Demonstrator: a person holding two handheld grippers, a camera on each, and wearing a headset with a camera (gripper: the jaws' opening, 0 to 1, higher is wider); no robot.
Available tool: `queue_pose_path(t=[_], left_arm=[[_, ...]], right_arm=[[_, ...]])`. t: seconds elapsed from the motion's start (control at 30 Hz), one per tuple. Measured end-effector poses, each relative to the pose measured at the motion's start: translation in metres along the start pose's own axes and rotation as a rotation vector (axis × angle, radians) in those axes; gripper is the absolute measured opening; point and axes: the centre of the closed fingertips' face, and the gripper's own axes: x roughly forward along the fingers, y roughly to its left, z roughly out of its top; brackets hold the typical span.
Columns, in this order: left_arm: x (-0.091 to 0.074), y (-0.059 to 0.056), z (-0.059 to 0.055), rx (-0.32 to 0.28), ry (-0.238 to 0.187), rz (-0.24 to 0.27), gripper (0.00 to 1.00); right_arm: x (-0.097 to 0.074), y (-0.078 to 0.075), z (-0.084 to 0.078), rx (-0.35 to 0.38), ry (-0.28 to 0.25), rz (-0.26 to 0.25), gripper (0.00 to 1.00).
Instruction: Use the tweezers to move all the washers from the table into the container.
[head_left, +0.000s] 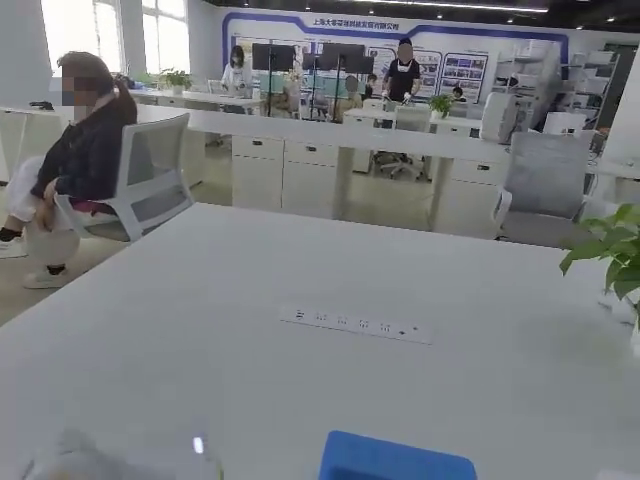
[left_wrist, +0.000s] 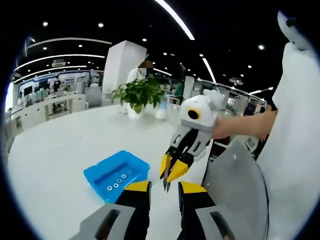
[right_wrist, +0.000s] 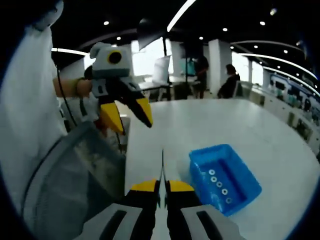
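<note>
Right gripper (right_wrist: 162, 186) is clamping the tweezers (right_wrist: 162, 165) tips-forward, and I am keeping them ready beside the blue container (right_wrist: 237, 172) holding five washers (right_wrist: 220, 185). My left gripper (right_wrist: 134, 126) is hovering with its jaws apart, empty.

The bottom edge is cutting off the container (head_left: 397, 458); a pale blur (head_left: 90, 462), possibly some device, is lying left of it.

The far wall banner (head_left: 355, 22) carries white characters, too small and blurred to read
</note>
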Motion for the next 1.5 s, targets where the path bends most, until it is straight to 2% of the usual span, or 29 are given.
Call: queue_pose_path(t=[0.07,0.17,0.27,0.4,0.5,0.57,0.63,0.67,0.73,0.77,0.83,0.97,1.03,1.2,1.37,1.47,1.5], left_arm=[[0.005,-0.008,0.000,0.075,0.047,-0.047,0.15],[0.012,-0.020,0.005,0.097,0.066,-0.119,0.11],[0.019,-0.028,0.004,0.125,0.107,-0.161,0.08],[0.029,-0.032,0.001,0.166,0.152,-0.178,0.08],[0.035,-0.033,0.001,0.164,0.159,-0.189,0.06],[0.039,-0.033,-0.006,0.173,0.187,-0.196,0.06],[0.042,-0.034,-0.010,0.168,0.196,-0.204,0.04],[0.043,-0.033,-0.011,0.166,0.197,-0.204,0.00],[0.045,-0.031,-0.016,0.178,0.217,-0.196,0.00],[0.045,-0.028,-0.022,0.195,0.248,-0.187,0.00],[0.046,-0.024,-0.027,0.217,0.267,-0.179,0.00],[0.048,-0.016,-0.036,0.226,0.301,-0.170,0.00],[0.050,-0.010,-0.046,0.229,0.342,-0.167,0.00],[0.056,-0.002,-0.062,0.245,0.400,-0.173,0.00],[0.054,0.005,-0.075,0.244,0.455,-0.179,0.00],[0.052,0.008,-0.080,0.232,0.468,-0.186,0.00],[0.050,0.010,-0.084,0.235,0.489,-0.187,0.00]], right_arm=[[0.001,0.009,-0.005,-0.036,0.039,0.036,0.04],[0.003,0.016,-0.009,-0.079,0.077,0.058,0.03],[0.004,0.021,-0.012,-0.113,0.101,0.077,0.03],[0.006,0.026,-0.017,-0.154,0.140,0.089,0.03],[0.007,0.029,-0.019,-0.192,0.169,0.094,0.03],[0.008,0.029,-0.020,-0.208,0.178,0.093,0.03],[0.009,0.029,-0.022,-0.214,0.189,0.092,0.03],[0.010,0.028,-0.022,-0.221,0.193,0.089,0.03],[0.012,0.025,-0.024,-0.230,0.199,0.077,0.03],[0.012,0.025,-0.024,-0.230,0.199,0.075,0.03],[0.013,0.023,-0.026,-0.226,0.209,0.068,0.03],[0.018,0.017,-0.033,-0.224,0.220,0.050,0.04],[0.022,0.013,-0.038,-0.220,0.235,0.035,0.04],[0.034,0.009,-0.050,-0.189,0.241,0.016,0.05],[0.037,0.007,-0.060,-0.118,0.225,-0.015,0.08],[0.032,0.006,-0.062,-0.015,0.181,-0.050,0.17],[0.029,0.006,-0.062,-0.001,0.168,-0.065,0.19]])
